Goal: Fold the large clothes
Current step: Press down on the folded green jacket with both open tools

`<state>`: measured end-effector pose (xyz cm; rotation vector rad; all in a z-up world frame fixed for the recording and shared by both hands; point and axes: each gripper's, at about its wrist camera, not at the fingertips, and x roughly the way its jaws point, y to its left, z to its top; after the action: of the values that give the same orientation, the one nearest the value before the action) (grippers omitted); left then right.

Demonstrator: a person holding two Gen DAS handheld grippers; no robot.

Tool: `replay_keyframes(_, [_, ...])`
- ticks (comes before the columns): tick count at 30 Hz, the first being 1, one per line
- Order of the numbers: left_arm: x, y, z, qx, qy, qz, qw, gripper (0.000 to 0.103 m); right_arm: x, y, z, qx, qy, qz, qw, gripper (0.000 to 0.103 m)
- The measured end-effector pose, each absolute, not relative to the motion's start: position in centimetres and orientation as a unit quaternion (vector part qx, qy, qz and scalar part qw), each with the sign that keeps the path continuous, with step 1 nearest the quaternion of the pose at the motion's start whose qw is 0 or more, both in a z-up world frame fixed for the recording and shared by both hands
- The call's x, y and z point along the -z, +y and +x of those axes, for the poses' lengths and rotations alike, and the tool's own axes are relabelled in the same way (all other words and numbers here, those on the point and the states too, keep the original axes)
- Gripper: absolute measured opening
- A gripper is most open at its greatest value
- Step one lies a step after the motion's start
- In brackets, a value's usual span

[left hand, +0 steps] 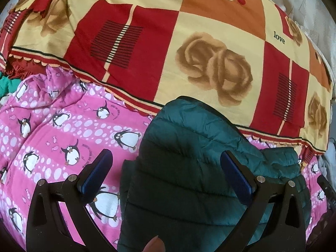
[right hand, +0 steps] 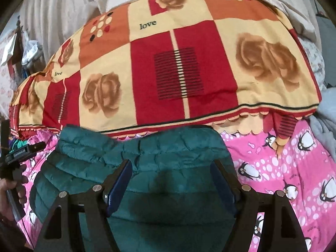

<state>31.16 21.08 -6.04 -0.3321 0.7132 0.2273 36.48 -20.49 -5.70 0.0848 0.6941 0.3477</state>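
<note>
A dark green quilted puffer jacket (left hand: 189, 163) lies folded on a pink penguin-print sheet (left hand: 63, 126). My left gripper (left hand: 166, 163) is open above the jacket's left part; its left finger is over the pink sheet, its right finger over the jacket. The jacket also fills the lower middle of the right wrist view (right hand: 147, 163). My right gripper (right hand: 171, 178) is open and hovers over the jacket's middle, both blue pads spread, nothing between them. The left gripper's body (right hand: 19, 153) shows at the left edge of the right wrist view.
A red, orange and cream quilt (left hand: 189, 42) with roses and "love" print lies folded behind the jacket, also in the right wrist view (right hand: 168, 63). The pink sheet (right hand: 283, 168) extends right. Pale curtains (right hand: 73, 4) hang behind. Clutter sits at the far left (right hand: 21, 48).
</note>
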Motion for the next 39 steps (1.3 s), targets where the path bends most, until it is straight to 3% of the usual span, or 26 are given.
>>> replay_keyframes(8, [5.9,19.4,32.5,-0.075,0.349,-0.156,0.921,0.103,5.7,-20.1,38.0,-0.147,0.337,0.027,0.929,0.074])
replay_keyframes(12, [5.7,15.9,34.1,-0.045,0.343,-0.087,0.934,0.103,5.6,-19.1,40.6,-0.141,0.348,0.025,0.927,0.074])
replay_keyframes(17, [8.6,16.3,37.1,-0.078,0.401,-0.070,0.910,0.103,9.1,-17.3,45.0,-0.158,0.439,0.001,0.884,0.061])
replay_keyframes(21, [11.8,17.8,38.9,-0.097,0.444,-0.081,0.887,0.103,13.1,-18.2,47.8,-0.146,0.493,0.012,0.857,0.061])
replay_keyframes(28, [13.9,17.9,40.3,-0.100,0.465,-0.083,0.876,0.103,16.2,-19.4,49.4,-0.125,0.517,0.019,0.847,0.065])
replay_keyframes(34, [11.7,18.5,39.0,-0.089,0.452,-0.101,0.882,0.103,14.9,-19.6,48.8,-0.138,0.516,0.007,0.846,0.067])
replay_keyframes(39, [6.4,18.4,34.3,-0.056,0.399,-0.118,0.907,0.102,7.4,-21.8,42.6,-0.159,0.417,0.042,0.894,0.067])
